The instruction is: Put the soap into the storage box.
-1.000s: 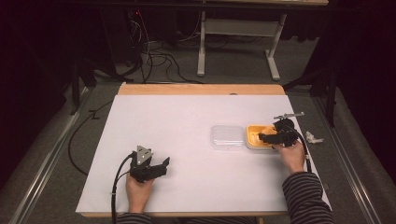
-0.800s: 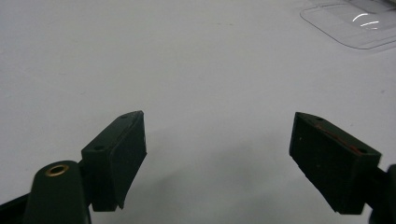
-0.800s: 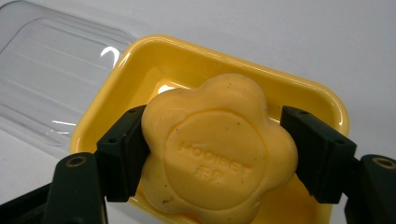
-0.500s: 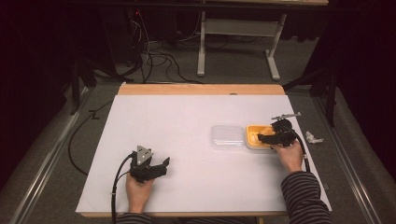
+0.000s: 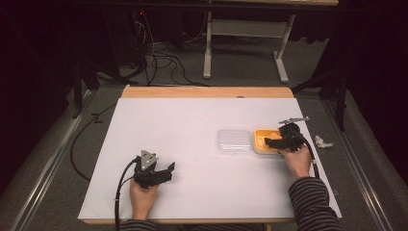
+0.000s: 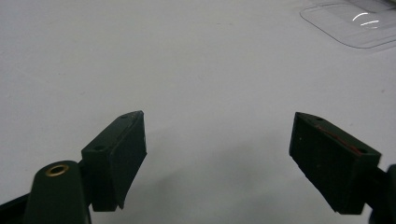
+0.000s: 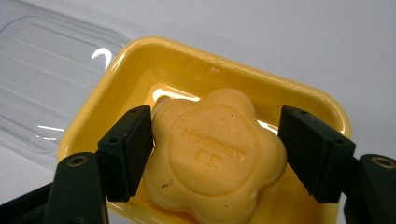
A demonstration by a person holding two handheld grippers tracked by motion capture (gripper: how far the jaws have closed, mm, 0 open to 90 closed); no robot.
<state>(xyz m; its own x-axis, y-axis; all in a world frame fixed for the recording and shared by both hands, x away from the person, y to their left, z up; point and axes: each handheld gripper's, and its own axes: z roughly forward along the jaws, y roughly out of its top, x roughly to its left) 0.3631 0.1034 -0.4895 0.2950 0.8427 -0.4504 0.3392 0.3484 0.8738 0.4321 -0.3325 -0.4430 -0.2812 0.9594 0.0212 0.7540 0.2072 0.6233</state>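
Clear lid cut by the left gripper view's top-right edge. Soap lower edge cut off by frame bottom; embossed lettering unreadable. White scrap unidentifiable.

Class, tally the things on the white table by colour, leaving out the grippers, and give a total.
Yellow: 2, the soap dish and the flower-shaped soap in it.
Clear: 1, the plastic lid.
White: 1, a crumpled scrap at the table's right edge.
Total: 4.

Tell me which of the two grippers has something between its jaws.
The right gripper: its jaws flank the yellow flower-shaped soap lying in the yellow dish. The left gripper stands open over bare white table.
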